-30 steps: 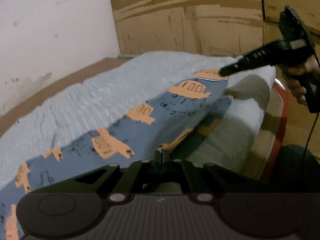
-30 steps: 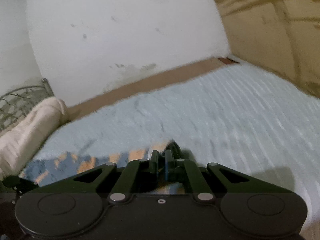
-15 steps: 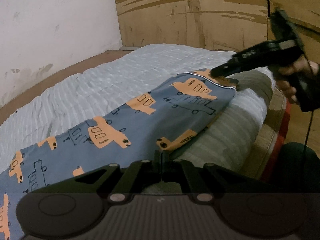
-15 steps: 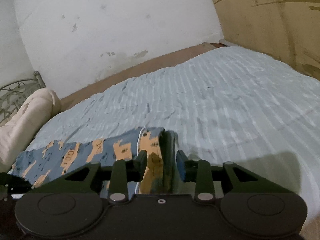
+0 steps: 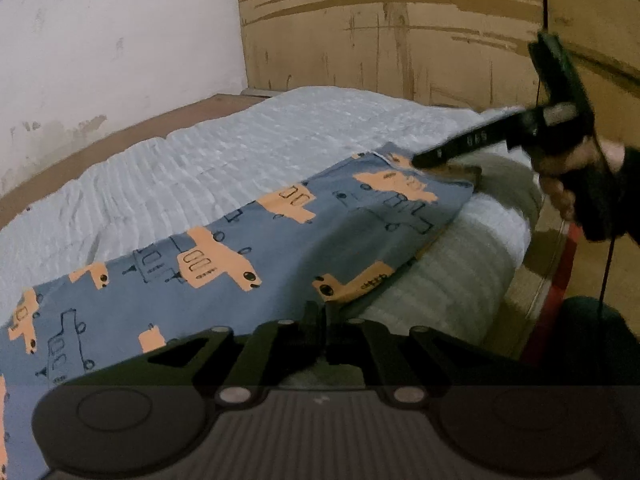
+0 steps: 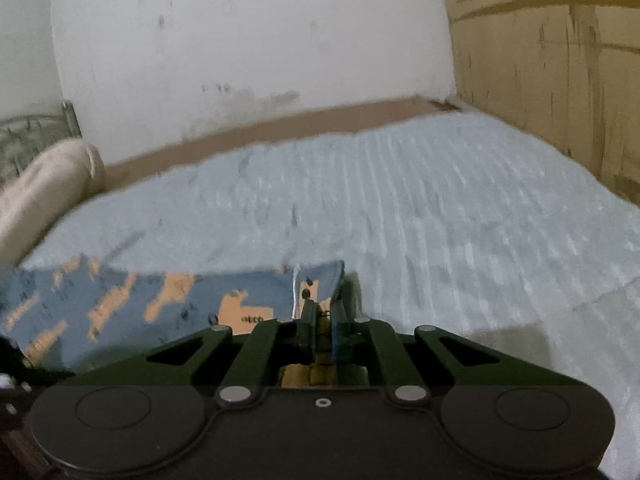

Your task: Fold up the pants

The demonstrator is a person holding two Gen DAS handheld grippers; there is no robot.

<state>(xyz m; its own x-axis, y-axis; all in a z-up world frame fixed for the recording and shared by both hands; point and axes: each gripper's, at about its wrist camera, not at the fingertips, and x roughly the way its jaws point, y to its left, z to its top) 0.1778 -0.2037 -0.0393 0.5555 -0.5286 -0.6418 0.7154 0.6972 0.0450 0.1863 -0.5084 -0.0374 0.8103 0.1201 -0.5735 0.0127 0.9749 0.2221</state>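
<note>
The blue pants (image 5: 248, 256) with orange vehicle prints lie stretched along the near edge of the bed (image 5: 248, 152). My left gripper (image 5: 320, 312) is shut on the pants' near edge. My right gripper (image 6: 322, 308) is shut on the far corner of the pants (image 6: 160, 300). In the left wrist view the right gripper (image 5: 420, 159) reaches in from the right, its tip pinching that far corner on the bed.
The bed has a pale blue ribbed cover (image 6: 400, 208). A white wall (image 6: 240, 40) stands behind it and a wooden panel (image 5: 400, 28) at its end. A beige pillow (image 6: 44, 184) lies at the left. The bed's side with a red strip (image 5: 556, 280) drops away at the right.
The right gripper opened half a second ago and has closed again on the pants' corner. The pants went from lifted to lying flatter on the bed. The left gripper stayed shut.
</note>
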